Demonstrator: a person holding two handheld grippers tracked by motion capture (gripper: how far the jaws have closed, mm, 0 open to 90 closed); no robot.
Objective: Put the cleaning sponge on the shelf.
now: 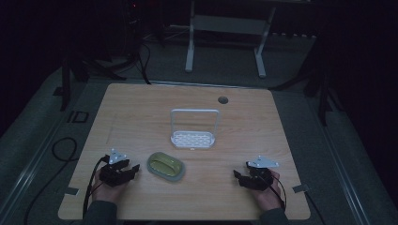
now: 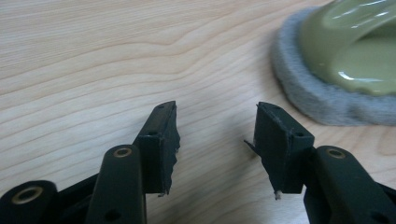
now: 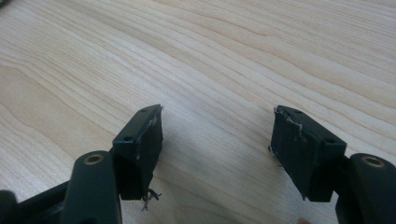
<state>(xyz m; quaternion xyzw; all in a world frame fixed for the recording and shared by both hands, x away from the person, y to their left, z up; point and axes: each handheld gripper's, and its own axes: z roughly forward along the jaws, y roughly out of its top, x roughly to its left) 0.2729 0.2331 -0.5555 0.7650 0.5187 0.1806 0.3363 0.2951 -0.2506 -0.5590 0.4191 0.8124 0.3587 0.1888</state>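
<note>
- the left gripper point(image 2: 215, 140) is held with jaws wide, nothing between them; the right gripper point(image 3: 217, 144) likewise.
- one green brush point(image 1: 165, 166) is seen just beside the left gripper.
- one white rack point(image 1: 194, 133) stands mid-table point(image 1: 141, 117).
- bare wood lies around both grippers.

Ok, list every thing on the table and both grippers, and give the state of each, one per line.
left gripper: open, nothing between the jaws, beside the brush.
right gripper: open, nothing between the jaws, over bare wood.
green brush: lying flat, grey bristle rim on the table, untouched.
white rack: upright, handle raised, nothing in it.
table: level, wood top.
</note>
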